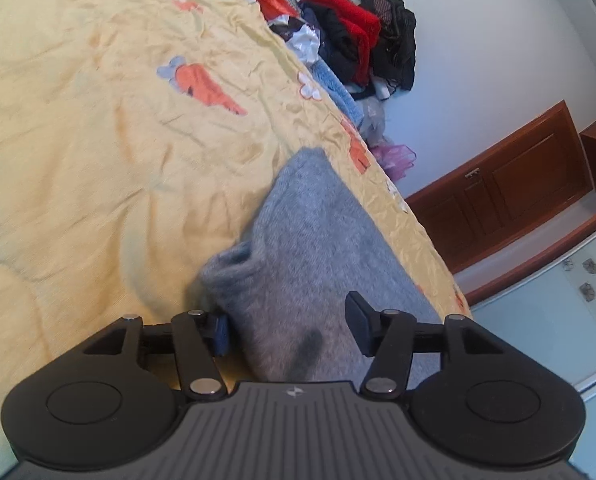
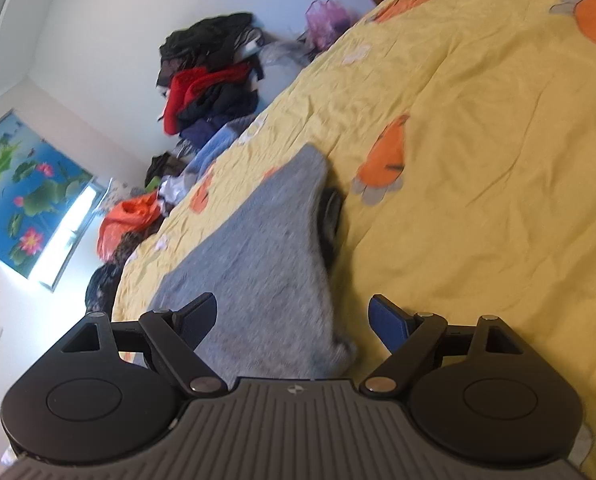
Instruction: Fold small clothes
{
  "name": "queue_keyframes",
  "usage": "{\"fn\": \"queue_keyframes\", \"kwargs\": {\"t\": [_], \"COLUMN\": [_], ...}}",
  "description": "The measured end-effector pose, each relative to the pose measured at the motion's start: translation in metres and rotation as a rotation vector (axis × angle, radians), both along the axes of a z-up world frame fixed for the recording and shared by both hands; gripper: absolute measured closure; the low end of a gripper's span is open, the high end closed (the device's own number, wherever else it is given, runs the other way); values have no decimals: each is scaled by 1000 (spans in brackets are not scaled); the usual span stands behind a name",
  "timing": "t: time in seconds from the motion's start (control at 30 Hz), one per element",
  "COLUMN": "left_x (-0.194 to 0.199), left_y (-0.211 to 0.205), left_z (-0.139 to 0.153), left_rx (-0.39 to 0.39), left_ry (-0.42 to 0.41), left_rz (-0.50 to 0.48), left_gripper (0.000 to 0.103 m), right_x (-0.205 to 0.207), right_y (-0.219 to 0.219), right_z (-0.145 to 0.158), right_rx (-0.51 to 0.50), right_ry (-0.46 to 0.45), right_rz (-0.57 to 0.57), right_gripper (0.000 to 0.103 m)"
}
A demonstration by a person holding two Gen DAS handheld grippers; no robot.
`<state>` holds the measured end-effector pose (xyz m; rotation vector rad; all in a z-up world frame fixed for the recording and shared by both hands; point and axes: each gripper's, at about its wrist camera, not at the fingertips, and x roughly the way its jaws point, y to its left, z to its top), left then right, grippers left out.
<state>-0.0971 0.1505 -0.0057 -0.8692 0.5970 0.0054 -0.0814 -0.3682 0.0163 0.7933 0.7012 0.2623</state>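
Observation:
A grey knitted garment (image 1: 309, 220) lies on a yellow quilt (image 1: 98, 120) with carrot prints, close to the bed's edge. My left gripper (image 1: 290, 326) is open, its fingers standing either side of the garment's near end, which has a dark patch. In the right wrist view the same grey garment (image 2: 266, 232) runs away from my right gripper (image 2: 294, 316), which is open wide over its near corner. Something dark (image 2: 331, 216) peeks out from under the garment's right edge. The yellow quilt (image 2: 477, 120) fills the right side of that view.
A heap of red, black and blue clothes (image 1: 357, 32) is piled against the wall beyond the bed, also seen as the clothes heap (image 2: 210, 76). An orange bag (image 2: 130, 216) lies beside it. A brown wooden cabinet (image 1: 509, 184) stands past the bed's edge.

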Motion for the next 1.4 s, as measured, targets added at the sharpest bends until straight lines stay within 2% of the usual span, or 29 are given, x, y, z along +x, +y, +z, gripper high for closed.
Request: {"fn": "queue_keyframes", "kwargs": {"t": [0.07, 0.13, 0.17, 0.2, 0.27, 0.33, 0.4, 0.47, 0.53, 0.67, 0.77, 0.93, 1.0, 1.03, 1.07, 1.13, 1.23, 1.37, 1.4], "left_x": [5, 12, 15, 17, 16, 13, 8, 7, 7, 11, 10, 7, 6, 6, 6, 5, 4, 6, 7], "left_y": [-7, -15, -18, -20, -33, -65, -94, -117, -126, -117, -114, -119, -123, -125, -127, -132, -137, -135, -134], "left_z": [3, 5, 5, 4, 12, 24, 27, 24, 19, 18, 17, 17, 18, 18, 18, 18, 18, 17, 17], "left_rx": [56, 135, 175, 202, 301, 537, 703, 833, 903, 859, 838, 853, 876, 889, 897, 914, 930, 909, 900], "left_ry": [-2, 21, 41, 57, 40, -21, -72, -86, -81, -67, -66, -90, -106, -116, -126, -143, -165, -169, -168], "left_rz": [18, 24, 27, 30, 24, -32, -94, -142, -158, -153, -147, -153, -170, -180, -191, -217, -249, -272, -274], "left_gripper": [50, 71, 93, 97, 98, 98, 98, 98, 98, 98, 98, 98, 98, 98, 98, 98, 98, 98, 98], "right_x": [0, 1, 2, 5, 15, 33, 58, 81, 104, 139, 153, 160, 158, 161, 162, 167, 172, 178, 180], "right_y": [-2, -2, 0, 4, 13, 32, 62, 100, 144, 225, 279, 358, 383, 397, 406, 420, 428, 428, 425], "right_z": [4, 11, 15, 21, 31, 42, 53, 60, 63, 59, 64, 81, 82, 79, 75, 66, 58, 47, 45], "right_rx": [-18, -39, -50, -65, -81, -86, -106, -139, -176, -187, -240, -411, -506, -573, -627, -716, -791, -837, -833], "right_ry": [-16, -41, -58, -77, -105, -123, -119, -125, -118, -64, -55, -96, -98, -82, -67, -33, -7, 5, 3], "right_rz": [-26, -34, -33, -27, 6, 77, 189, 305, 413, 625, 726, 887, 937, 962, 982, 1008, 1011, 1015, 1014], "right_gripper": [18, 17, 17, 17, 16, 13, 11, 11, 11, 12, 13, 16, 20, 25, 30, 34, 39, 64, 67]}}
